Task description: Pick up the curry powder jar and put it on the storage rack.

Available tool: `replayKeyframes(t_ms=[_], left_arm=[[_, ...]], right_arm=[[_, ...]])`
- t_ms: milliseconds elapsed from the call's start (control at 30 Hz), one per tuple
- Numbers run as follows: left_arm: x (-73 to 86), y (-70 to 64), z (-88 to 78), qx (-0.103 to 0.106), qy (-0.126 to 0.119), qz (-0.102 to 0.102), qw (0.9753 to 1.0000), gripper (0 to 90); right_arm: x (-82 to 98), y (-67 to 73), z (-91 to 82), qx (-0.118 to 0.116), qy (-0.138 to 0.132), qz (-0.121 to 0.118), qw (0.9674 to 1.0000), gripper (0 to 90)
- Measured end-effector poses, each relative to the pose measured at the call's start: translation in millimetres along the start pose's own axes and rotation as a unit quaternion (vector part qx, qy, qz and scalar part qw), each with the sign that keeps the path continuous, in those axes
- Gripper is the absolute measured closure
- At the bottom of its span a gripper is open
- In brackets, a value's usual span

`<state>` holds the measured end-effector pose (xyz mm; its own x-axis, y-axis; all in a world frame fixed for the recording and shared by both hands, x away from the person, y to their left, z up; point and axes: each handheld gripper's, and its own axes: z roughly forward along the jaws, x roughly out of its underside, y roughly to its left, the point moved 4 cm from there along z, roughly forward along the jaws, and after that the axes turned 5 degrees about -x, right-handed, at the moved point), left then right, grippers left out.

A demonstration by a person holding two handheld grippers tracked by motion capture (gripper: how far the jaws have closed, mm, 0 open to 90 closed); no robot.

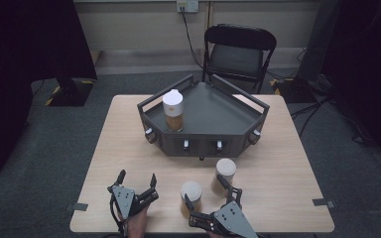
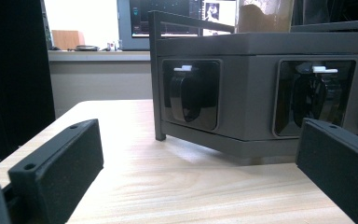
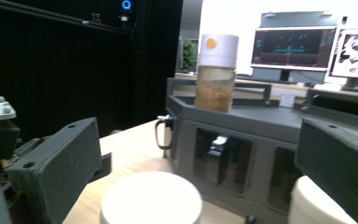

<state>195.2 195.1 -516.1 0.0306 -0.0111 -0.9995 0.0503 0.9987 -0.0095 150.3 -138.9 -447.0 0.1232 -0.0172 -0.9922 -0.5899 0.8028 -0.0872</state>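
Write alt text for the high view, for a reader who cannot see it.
A dark angular tray sits mid-table on a light wooden table, holding one white-lidded jar of brown contents. Two more white-lidded jars stand on the table nearer the person, whose left tool and right tool are both open at the near edge.

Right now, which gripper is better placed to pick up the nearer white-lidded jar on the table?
Right. The right gripper is open with the nearer jar just ahead between its jaws. The left gripper, also open, faces the grey tray with bare table ahead.
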Motion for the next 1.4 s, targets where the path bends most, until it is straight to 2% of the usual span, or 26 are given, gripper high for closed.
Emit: replayKeyframes(t_ms=[133, 167, 300, 400, 433, 600, 800, 933, 1067, 1167, 1400], left_arm=[[0.0, -0.1, 0.0, 0.0, 0.0, 0.0, 1.0, 0.3], [0.0, -0.1, 0.0, 0.0, 0.0, 0.0, 1.0, 0.3], [-0.1, -0.2, 0.1, -0.001, 0.001, 0.0, 1.0, 0.3], [0.0, -0.2, 0.0, -0.001, 0.0, 0.0, 1.0, 0.3], [-0.1, -0.2, 0.0, -0.001, 0.0, 0.0, 1.0, 0.2], [0.0, -0.2, 0.0, -0.001, 0.0, 0.0, 1.0, 0.3], [0.0, -0.3, 0.0, -0.001, 0.0, 0.0, 1.0, 0.3], [-0.1, -0.3, 0.1, -0.001, 0.0, 0.0, 1.0, 0.3], [-0.2, -0.2, 0.1, -0.001, 0.001, 0.0, 1.0, 0.3], [-0.2, -0.2, 0.1, -0.001, 0.001, 0.0, 1.0, 0.2], [-0.1, 0.0, 0.1, 0.0, 0.001, 0.0, 1.0, 0.3]], right_arm=[[7.4, 2.5, 3.7, -0.01, -0.007, -0.001, 0.9999, 0.0], [8.2, 4.3, 5.1, -0.014, 0.0, 0.008, 0.9999, 0.2], [15.6, 7.6, 8.0, -0.022, 0.002, -0.002, 0.9998, 1.5], [17.5, 8.9, 9.5, -0.023, 0.008, 0.0, 0.9997, 1.4], [18.1, 10.0, 10.9, -0.022, 0.018, 0.005, 0.9996, 1.4], [22.5, 10.4, 13.6, -0.024, 0.027, 0.022, 0.9991, 3.4], [30.0, 10.8, 13.7, -0.015, 0.038, 0.021, 0.9989, 9.2], [35.6, 9.1, 13.1, -0.019, 0.047, 0.019, 0.9986, 10.4], [36.5, 5.6, 12.6, -0.026, 0.055, 0.025, 0.9978, 15.7], [37.9, 3.7, 12.4, -0.042, 0.064, 0.026, 0.9967, 21.2], [37.8, 2.3, 13.6, -0.042, 0.071, 0.03, 0.9961, 26.5]])
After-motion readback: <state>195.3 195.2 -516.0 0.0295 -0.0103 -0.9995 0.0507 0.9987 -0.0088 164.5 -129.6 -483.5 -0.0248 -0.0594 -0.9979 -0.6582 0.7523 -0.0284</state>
